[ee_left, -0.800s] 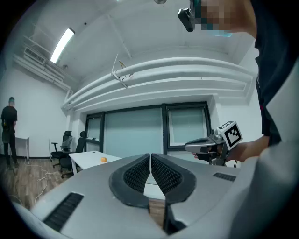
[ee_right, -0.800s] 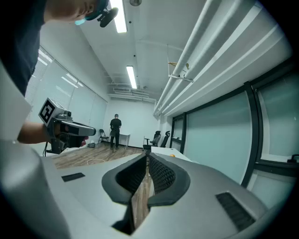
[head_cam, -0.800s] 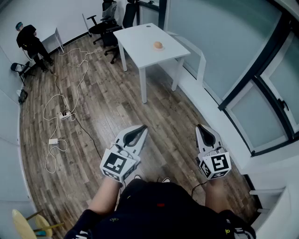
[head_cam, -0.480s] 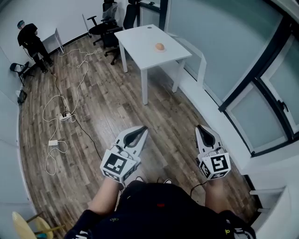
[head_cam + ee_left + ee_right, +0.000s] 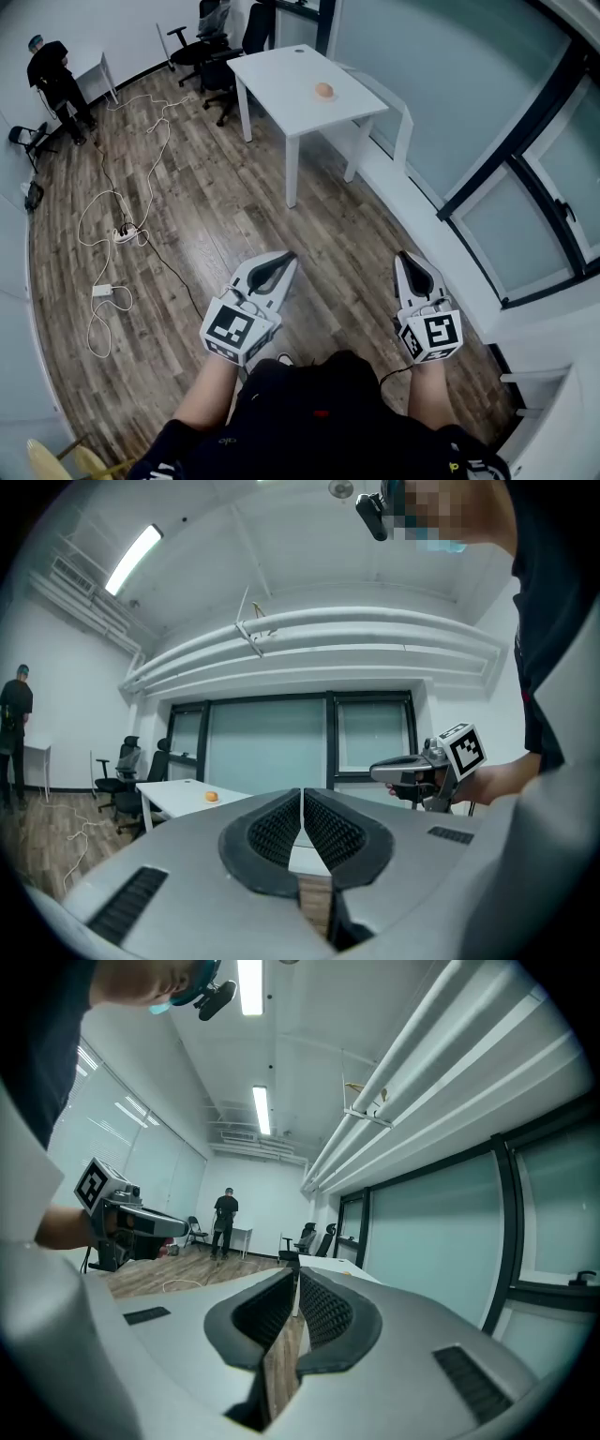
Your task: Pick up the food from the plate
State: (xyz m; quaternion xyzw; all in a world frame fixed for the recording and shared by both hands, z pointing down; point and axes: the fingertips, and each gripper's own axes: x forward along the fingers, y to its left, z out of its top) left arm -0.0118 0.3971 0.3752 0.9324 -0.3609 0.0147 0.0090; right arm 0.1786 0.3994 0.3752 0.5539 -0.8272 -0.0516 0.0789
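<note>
Food [image 5: 323, 90], a small orange lump, sits on the white bench [image 5: 277, 80]. It is far ahead of both tools and well apart from them. The left tool [image 5: 284, 258] has its two jaws pressed together, with nothing between them. The right tool [image 5: 406, 256] is closed the same way and has nothing in it. Both tools hang side by side over the wood floor [image 5: 216, 216] and point toward the bench. White cables [image 5: 122, 234] lie on the floor to the left of the left tool. Black chairs [image 5: 208, 56] stand past the bench. A person [image 5: 49, 77] in dark clothes stands far off to the left, by a small white table [image 5: 94, 67].
</note>
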